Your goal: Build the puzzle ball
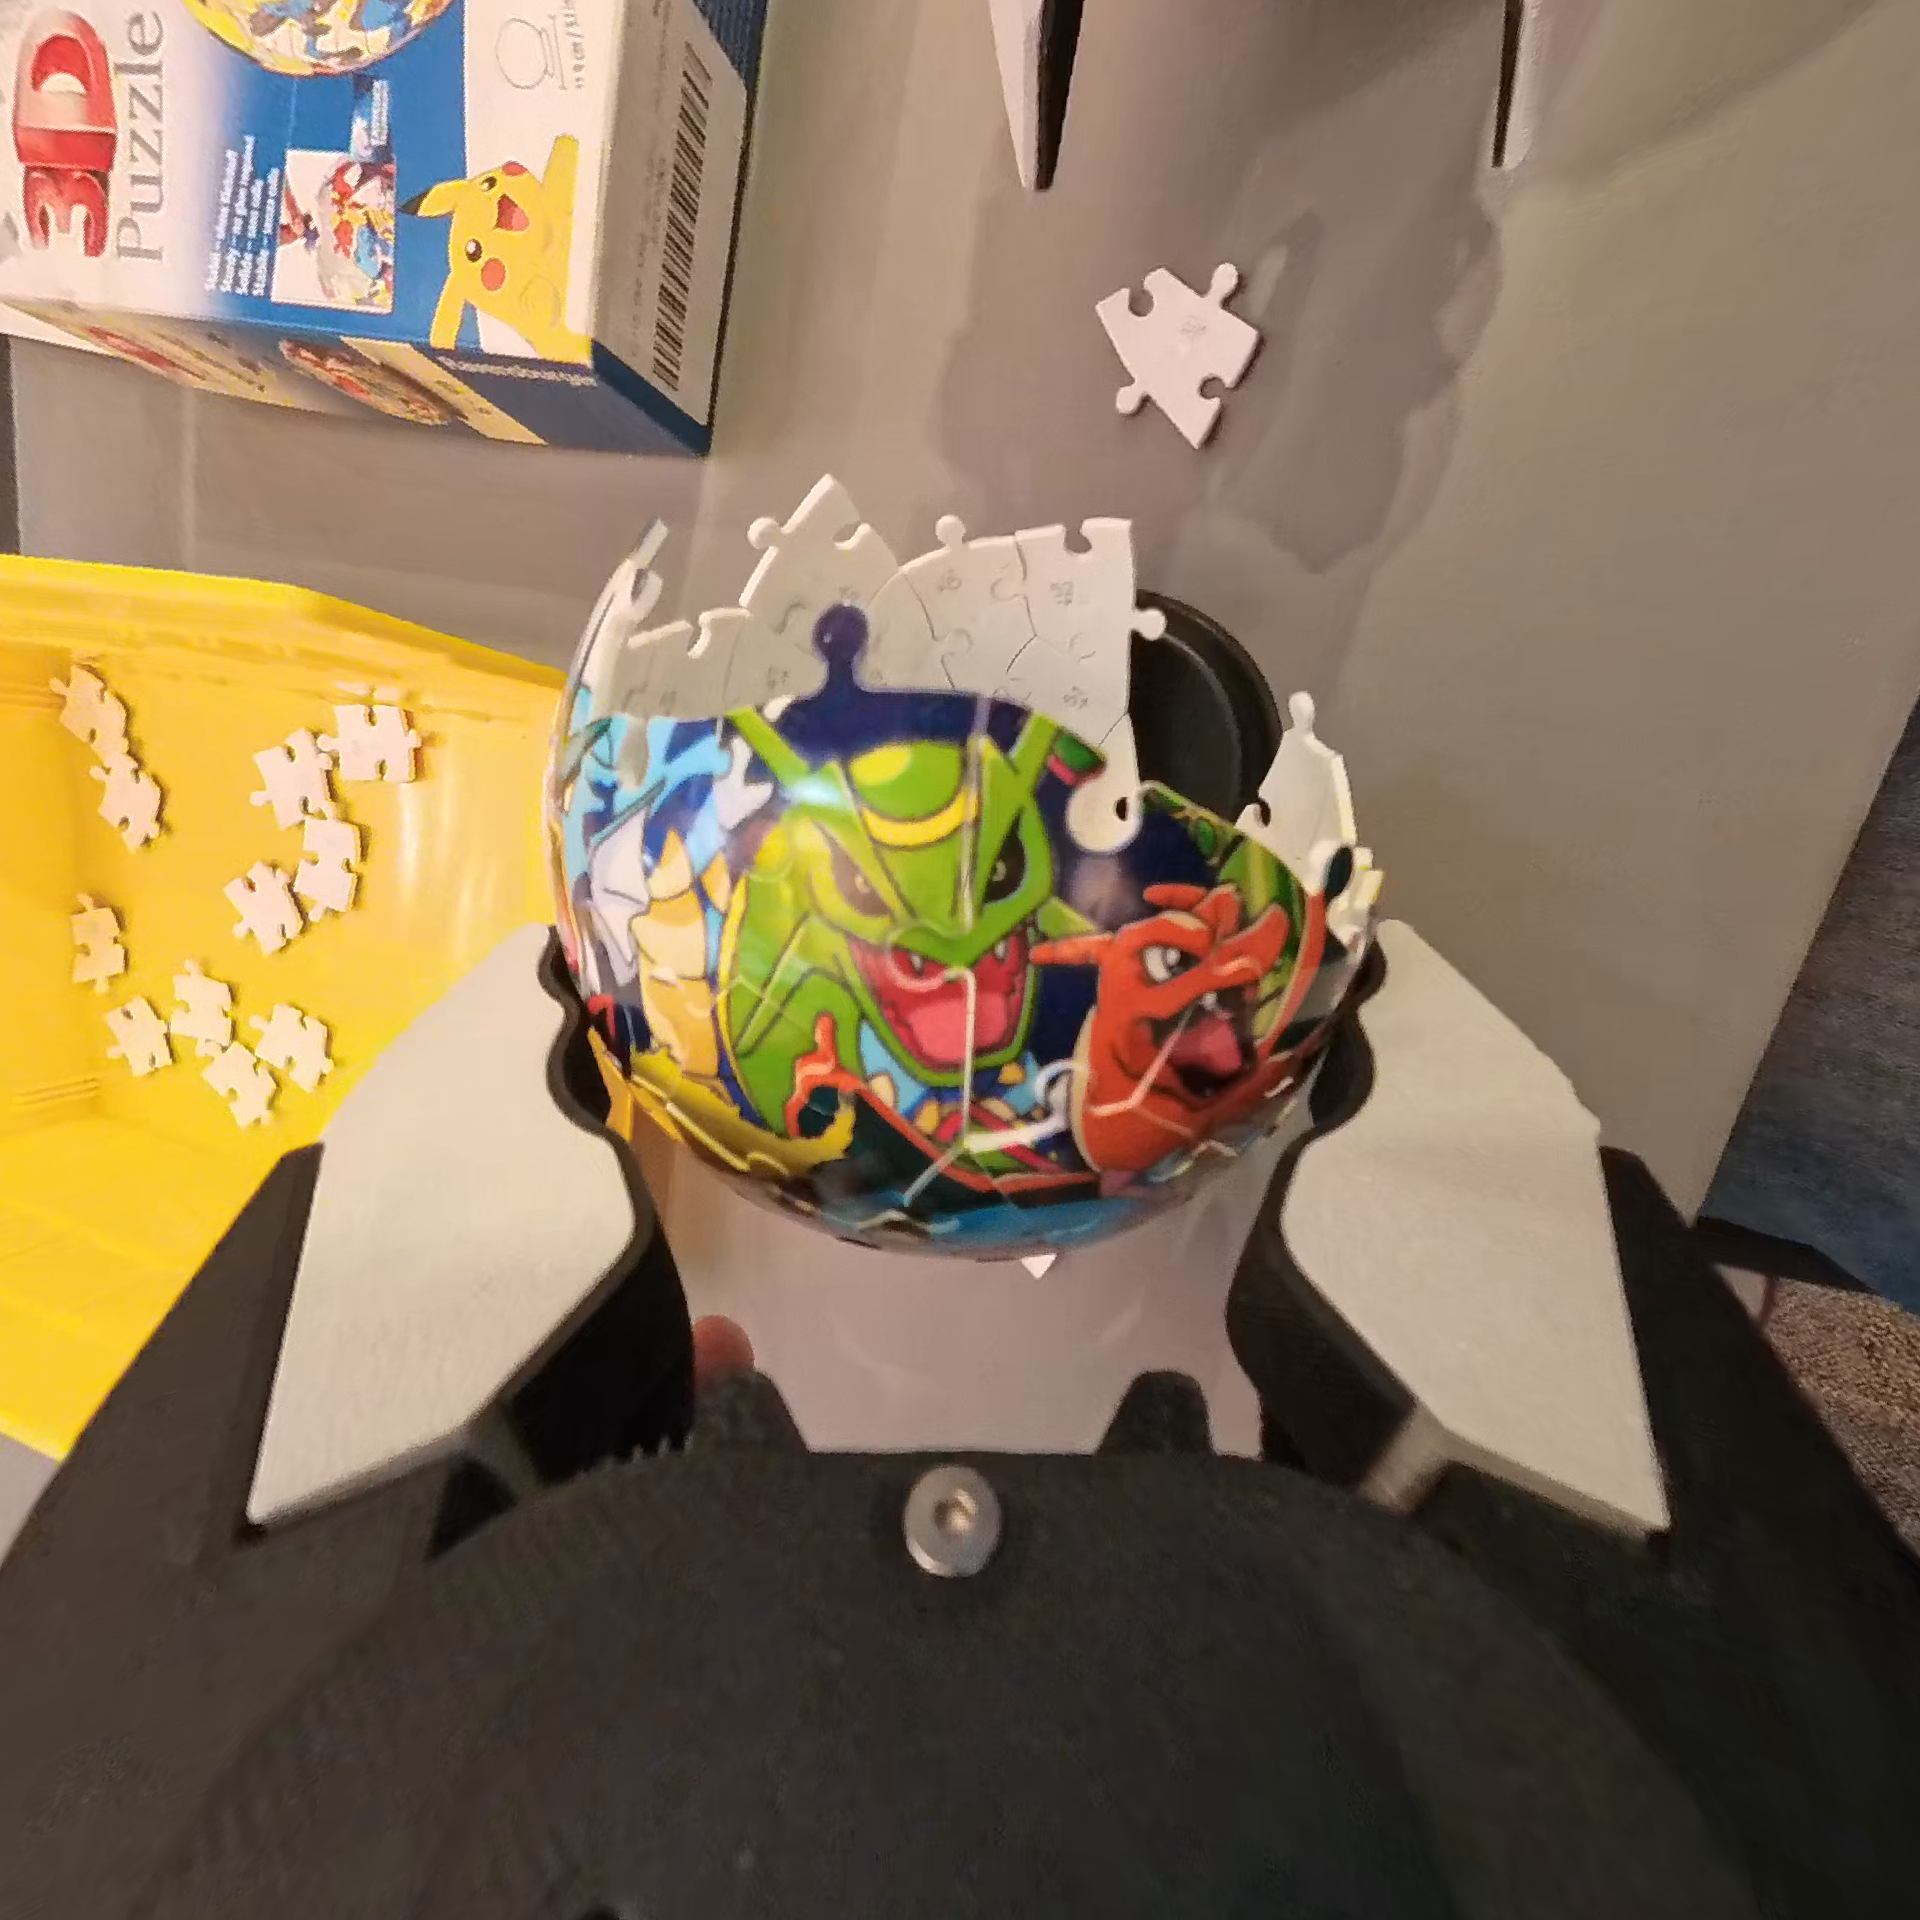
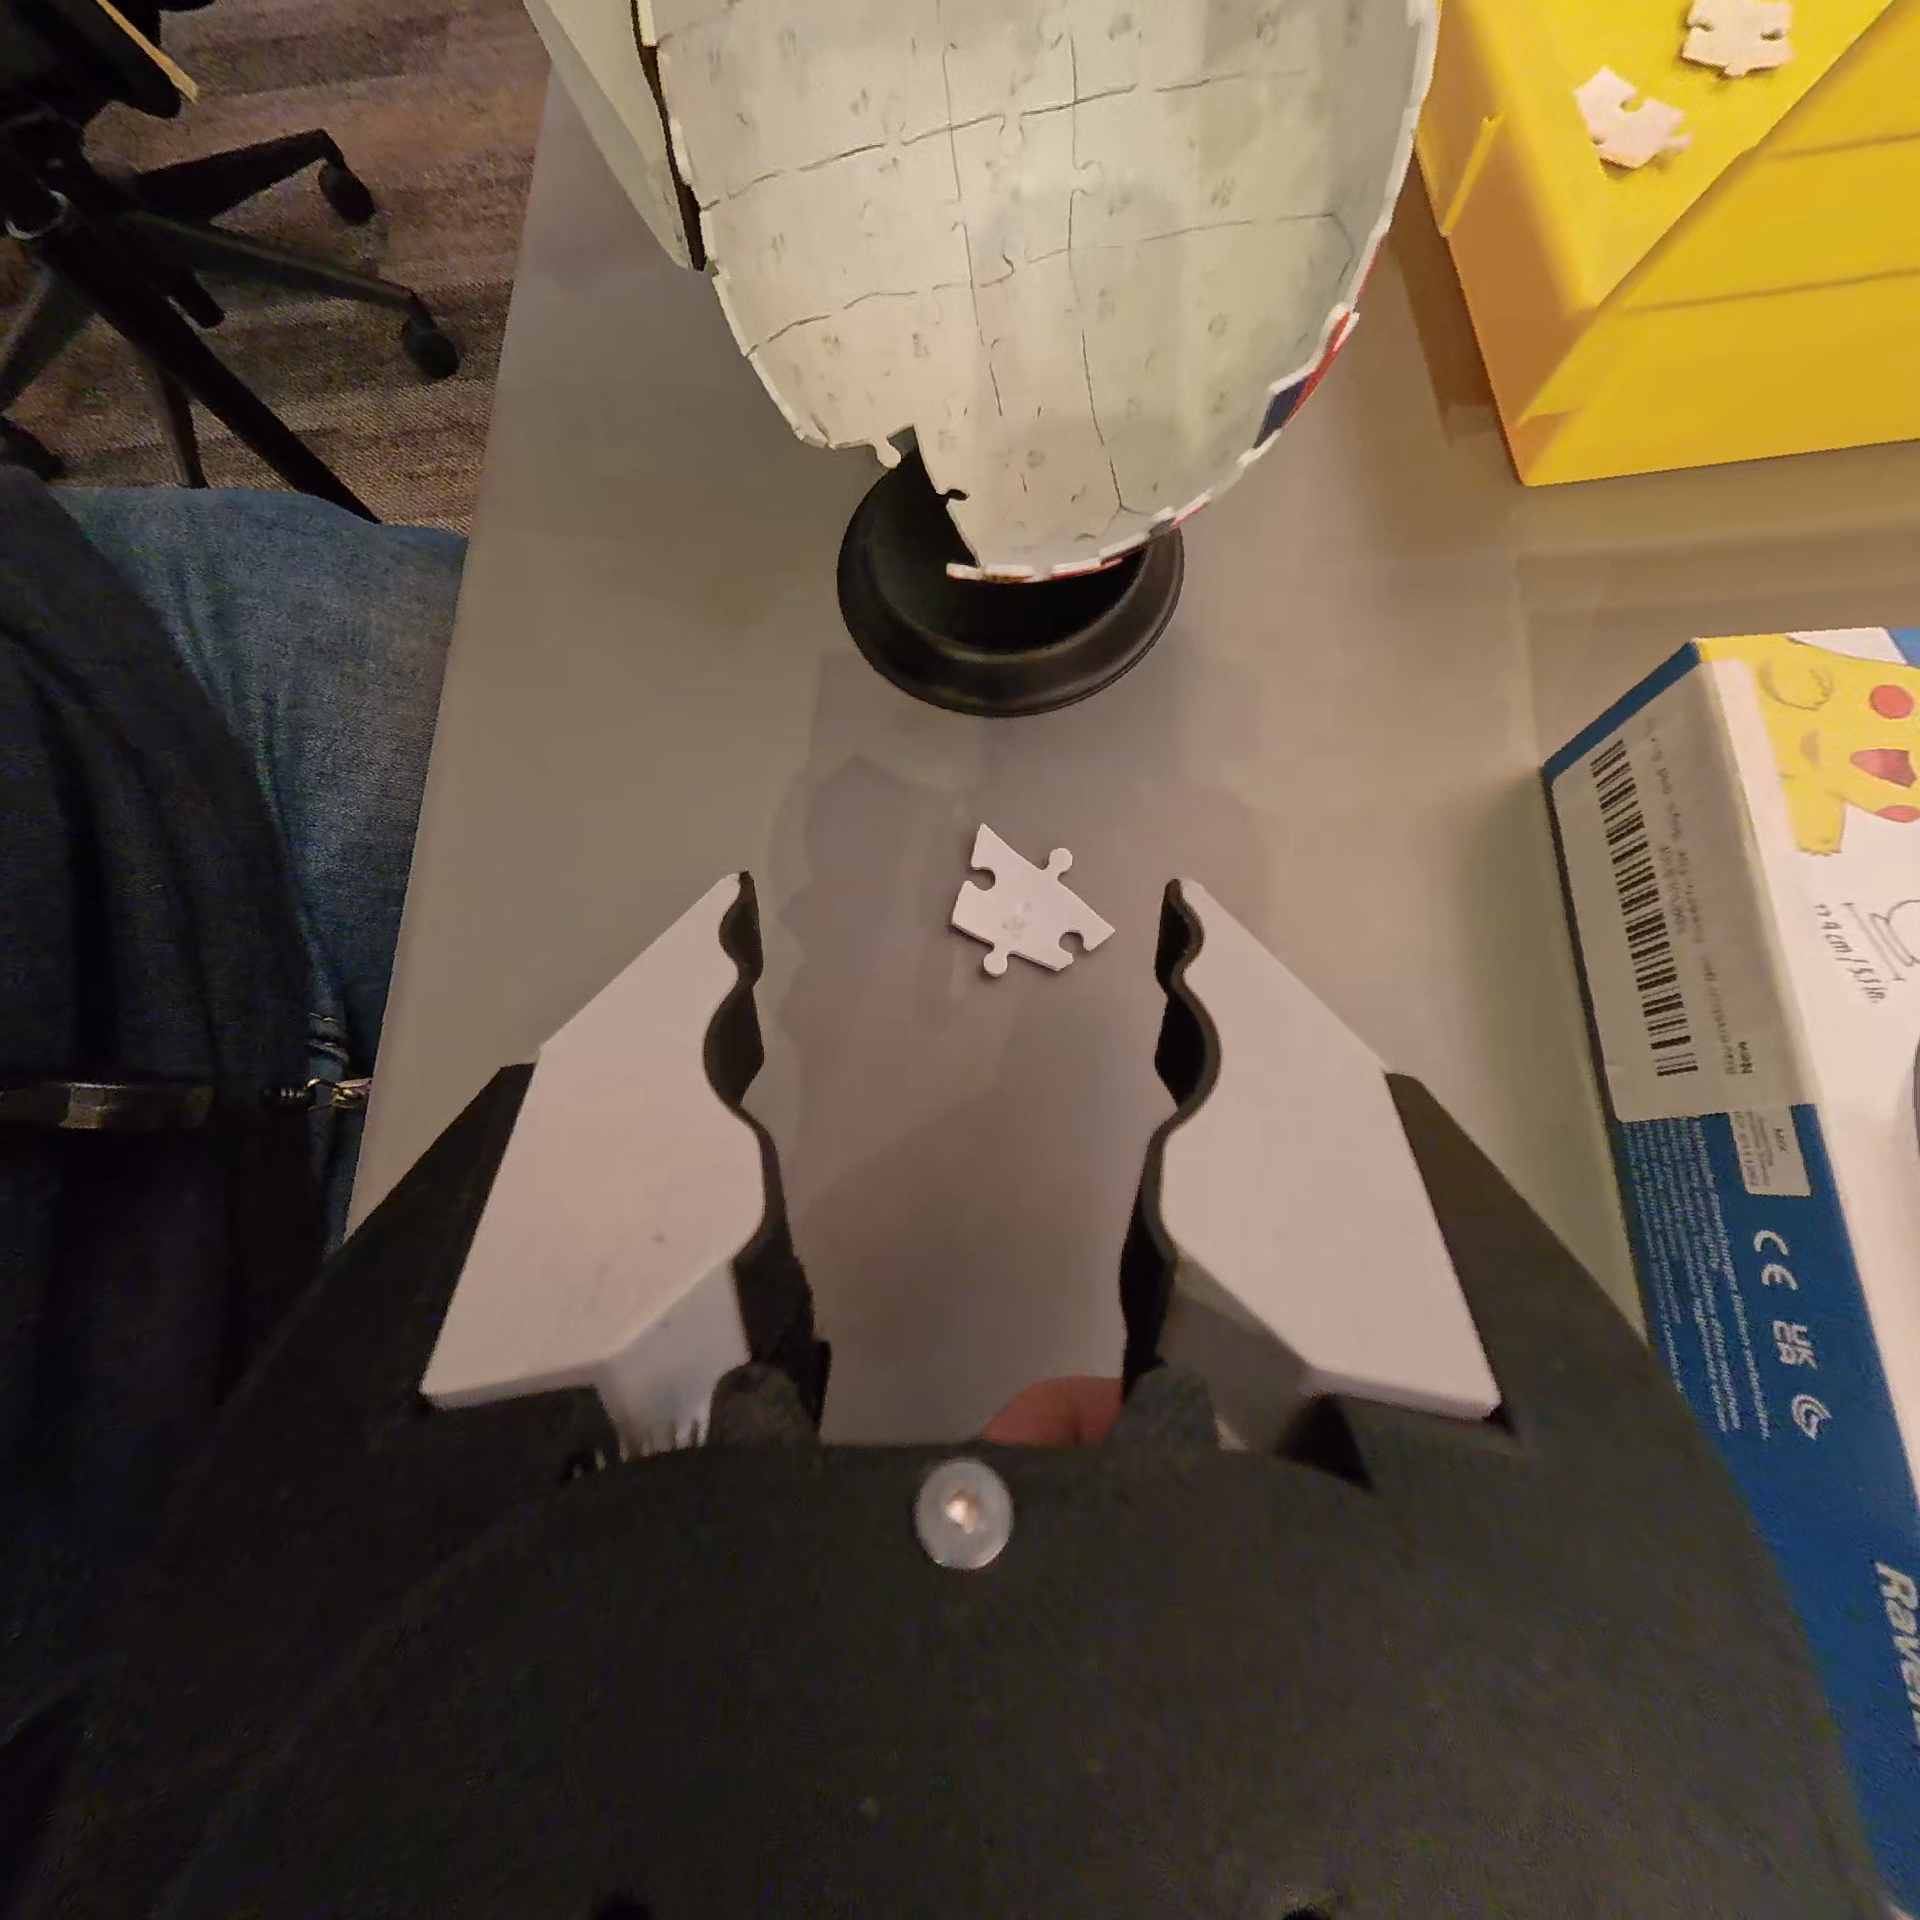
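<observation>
The part-built puzzle ball (image 1: 956,925) is a colourful open shell with a jagged white rim. My left gripper (image 1: 961,997) is shut on the puzzle ball and holds it tilted, above the black ring stand (image 1: 1205,707). In the right wrist view the ball's white inside (image 2: 1039,239) hangs over the stand (image 2: 1008,634). A single white puzzle piece (image 2: 1023,914) lies face down on the grey table, just ahead of my right gripper (image 2: 961,899), which is open and empty. The same piece shows in the left wrist view (image 1: 1179,348), with the right gripper's fingertips (image 1: 1029,114) beyond it.
A yellow tray (image 1: 62,1195) with several loose white pieces (image 1: 281,883) sits left of the ball; it also shows at the top right of the right wrist view (image 2: 1662,312). The blue puzzle box (image 1: 343,208) lies at the back left. A person's jeans (image 2: 197,831) and a chair base (image 2: 208,270) border the table edge. Tip to tip, the grippers are about 15 centimeters apart. To reach the single white puzzle piece (image 2: 1023,914) in a straight line is about 4 centimeters for my right fingers, about 15 centimeters for my left. My left wrist view (image 1: 1178,338) looks at it from another angle.
</observation>
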Demonstrator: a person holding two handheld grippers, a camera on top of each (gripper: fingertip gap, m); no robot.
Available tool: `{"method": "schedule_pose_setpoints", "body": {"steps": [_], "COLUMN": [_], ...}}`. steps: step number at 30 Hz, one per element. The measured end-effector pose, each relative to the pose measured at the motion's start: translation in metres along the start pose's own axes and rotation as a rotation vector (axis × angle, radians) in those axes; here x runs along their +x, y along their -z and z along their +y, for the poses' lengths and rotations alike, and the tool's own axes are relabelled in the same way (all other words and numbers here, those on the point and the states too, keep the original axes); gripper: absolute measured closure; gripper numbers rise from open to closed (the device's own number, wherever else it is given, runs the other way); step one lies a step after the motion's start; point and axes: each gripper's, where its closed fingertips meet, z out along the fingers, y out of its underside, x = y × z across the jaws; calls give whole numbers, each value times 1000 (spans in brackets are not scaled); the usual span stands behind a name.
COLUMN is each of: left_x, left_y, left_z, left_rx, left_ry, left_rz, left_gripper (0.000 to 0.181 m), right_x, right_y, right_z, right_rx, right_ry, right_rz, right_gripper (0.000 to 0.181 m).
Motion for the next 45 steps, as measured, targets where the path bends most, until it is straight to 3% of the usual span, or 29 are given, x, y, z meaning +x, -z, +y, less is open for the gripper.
{"method": "schedule_pose_setpoints", "body": {"steps": [22,35,39,45], "left_x": [2,6,2,0], "left_y": [-16,-2,18,37], "left_z": [-3,2,12,51], "left_rx": [44,112,135,146], "left_ry": [96,173,215,321], "left_rz": [-71,-77,-119,-182], "left_gripper": [46,45,45,62], "right_x": [3,15,17,6], "right_y": [9,31,41,42], "right_z": [-1,5,9,9], "right_rx": [21,44,53,55], "right_ry": [-13,-56,-83,-95], "right_rz": [12,80,109,116], "right_gripper": [105,105,106,112]}}
